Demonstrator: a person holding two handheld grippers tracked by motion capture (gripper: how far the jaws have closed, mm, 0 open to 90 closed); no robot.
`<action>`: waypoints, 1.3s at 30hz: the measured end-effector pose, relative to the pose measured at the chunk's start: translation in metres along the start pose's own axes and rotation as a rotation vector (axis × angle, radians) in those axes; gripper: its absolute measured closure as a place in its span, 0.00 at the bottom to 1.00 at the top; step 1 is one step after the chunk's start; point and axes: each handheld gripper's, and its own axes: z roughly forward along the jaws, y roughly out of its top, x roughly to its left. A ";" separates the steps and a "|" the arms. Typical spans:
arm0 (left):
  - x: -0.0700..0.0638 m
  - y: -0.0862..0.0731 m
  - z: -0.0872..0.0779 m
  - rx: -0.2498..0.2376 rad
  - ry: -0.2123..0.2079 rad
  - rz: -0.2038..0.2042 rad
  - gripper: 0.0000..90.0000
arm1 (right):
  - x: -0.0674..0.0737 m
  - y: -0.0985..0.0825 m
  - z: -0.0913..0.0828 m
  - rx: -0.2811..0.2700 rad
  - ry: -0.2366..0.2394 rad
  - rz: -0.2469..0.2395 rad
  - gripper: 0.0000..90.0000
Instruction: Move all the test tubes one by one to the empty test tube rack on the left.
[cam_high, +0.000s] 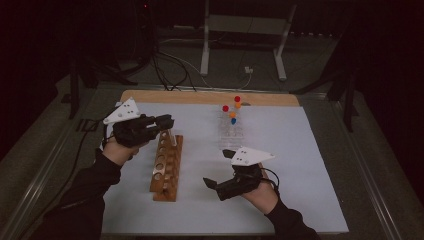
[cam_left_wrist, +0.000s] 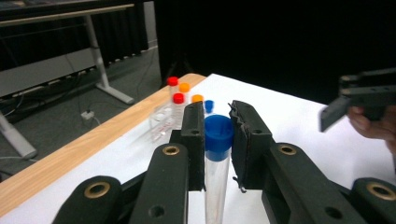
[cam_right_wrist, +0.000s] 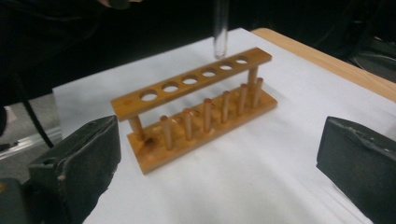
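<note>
At the left of the tabletop (cam_high: 300, 200), a clear tube with a blue cap (cam_left_wrist: 218, 135) is held upright in the left claw (cam_high: 167, 121), above the far end of the wooden rack (cam_high: 166, 167). The claw is closed on the tube just below the cap, one pad on each side, as is seen in the left gripper view. From the right gripper view, the tube's rounded bottom (cam_right_wrist: 220, 44) is seen hanging just above the rack's top bar, near the far holes and not yet inside one.

A miss is judged the main risk: if the tube is lowered off-centre, its tip could strike the bar between two holes, and the light rack could be pushed or tipped. A tilt in the grip could jam the tube against a hole's edge, and because the tube is smooth and tapered it could slip through the pads if it is pressed down hard.

Further right, toward the far edge, a clear plastic rack (cam_high: 231, 129) is seen with more capped tubes (cam_high: 232, 115) standing in it, red, orange and blue.

At the right, the right claw (cam_high: 220, 168) is held low over the white surface, well apart from both racks. Its jaws are spread wide, nothing is between them, and nothing is touched by them.
</note>
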 end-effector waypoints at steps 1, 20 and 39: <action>0.002 0.000 -0.001 -0.001 0.009 0.000 0.86 | 0.000 0.000 0.000 0.000 0.000 0.000 0.00; 0.054 -0.018 0.010 0.013 0.129 -0.068 0.86 | -0.006 0.000 -0.006 -0.046 -0.028 0.012 0.00; 0.067 -0.070 0.036 0.058 0.152 -0.135 0.86 | -0.009 -0.003 -0.006 -0.042 -0.026 0.013 0.00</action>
